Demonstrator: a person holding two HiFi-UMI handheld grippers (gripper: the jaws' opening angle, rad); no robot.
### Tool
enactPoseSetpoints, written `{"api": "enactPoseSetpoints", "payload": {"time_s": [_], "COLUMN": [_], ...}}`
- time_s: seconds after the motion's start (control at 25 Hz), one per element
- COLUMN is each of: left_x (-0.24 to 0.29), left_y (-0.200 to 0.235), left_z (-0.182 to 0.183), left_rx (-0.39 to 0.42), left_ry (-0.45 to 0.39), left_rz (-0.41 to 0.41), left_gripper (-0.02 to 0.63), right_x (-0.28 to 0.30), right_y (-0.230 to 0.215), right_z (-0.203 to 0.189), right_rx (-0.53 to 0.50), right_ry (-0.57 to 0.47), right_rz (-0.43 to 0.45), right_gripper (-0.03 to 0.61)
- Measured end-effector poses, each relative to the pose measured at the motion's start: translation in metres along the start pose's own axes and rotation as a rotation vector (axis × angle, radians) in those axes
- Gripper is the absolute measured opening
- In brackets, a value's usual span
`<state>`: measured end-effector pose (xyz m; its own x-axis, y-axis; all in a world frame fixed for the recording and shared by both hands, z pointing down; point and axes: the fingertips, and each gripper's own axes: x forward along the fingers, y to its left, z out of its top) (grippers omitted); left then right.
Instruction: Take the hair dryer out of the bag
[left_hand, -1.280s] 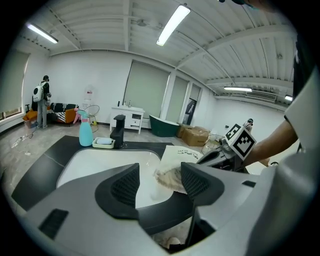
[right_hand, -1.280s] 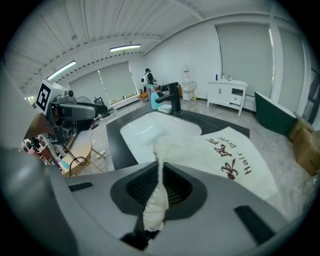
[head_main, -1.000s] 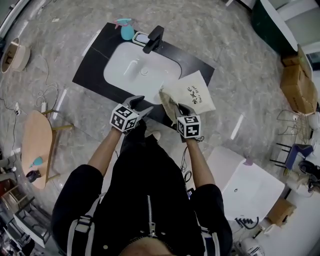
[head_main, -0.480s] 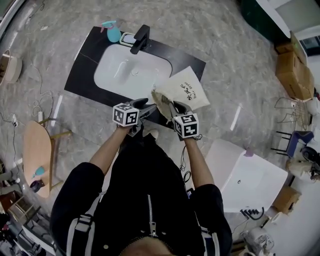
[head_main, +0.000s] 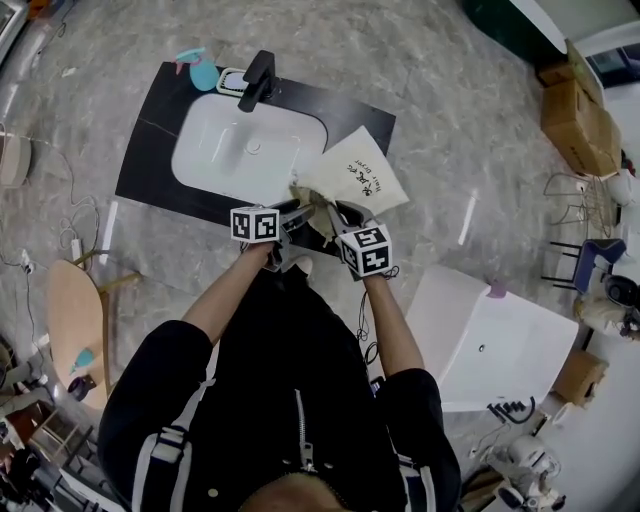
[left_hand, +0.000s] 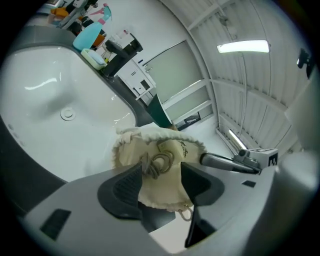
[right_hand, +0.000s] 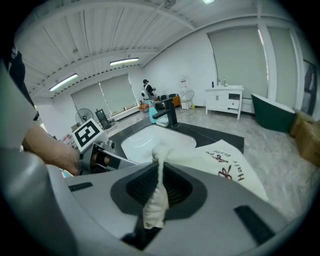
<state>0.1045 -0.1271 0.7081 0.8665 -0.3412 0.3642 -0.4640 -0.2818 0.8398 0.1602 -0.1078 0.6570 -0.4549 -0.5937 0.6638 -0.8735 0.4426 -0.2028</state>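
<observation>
Left gripper (left_hand: 160, 171) has closed in on the right gripper (right_hand: 159, 186) since the earlier frame. Their marker cubes now sit just beside each other over the counter's front edge. Left jaws are spread wide, with the gathered mouth of the bag (head_main: 358, 178) and its drawstring (left_hand: 159, 163) sitting between the pads, but I see no clamping yet. Right jaws are clamped on a pinch of the bag's rim fabric, holding that end up off the black counter (head_main: 145, 160). The rest of the bag lies flat on the counter, right of the sink (head_main: 230, 150).

Progress is early. The hair dryer isn't visible in any view, so I take it to be inside the bag. Done so far: bag secured on one side. Left to do: get the mouth open, reach in, pull the dryer clear.

Main obstacle is the mouth itself, which is puckered, with the cord looped across the opening. The basin edge is right beside the bag mouth, so anything pulled out could slide in.

Faucet (head_main: 257, 80) and teal spray bottle (head_main: 197, 70) sit at the far side, well clear. White unit (head_main: 490, 340) on the floor to the person's right isn't in the way.
</observation>
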Motion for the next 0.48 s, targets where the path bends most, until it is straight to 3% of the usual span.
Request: {"api": "enactPoseSetpoints", "payload": {"time_s": [0.12,0.48], "left_x": [0.011,0.039], "left_y": [0.008,0.021], "left_z": [0.001,-0.003], "left_rx": [-0.054,-0.103], "left_ry": [-0.012,0.009], "left_rz": [0.024,0.086], "left_gripper": [0.262,0.247], "right_x": [-0.002,-0.006], "right_y": [0.000,0.001], "right_z": [0.001,0.000], "right_rx": [-0.004,-0.006], "right_ry": [-0.004,-0.005], "right_rz": [0.006,0.023], "right_gripper": [0.043,0.044]}}
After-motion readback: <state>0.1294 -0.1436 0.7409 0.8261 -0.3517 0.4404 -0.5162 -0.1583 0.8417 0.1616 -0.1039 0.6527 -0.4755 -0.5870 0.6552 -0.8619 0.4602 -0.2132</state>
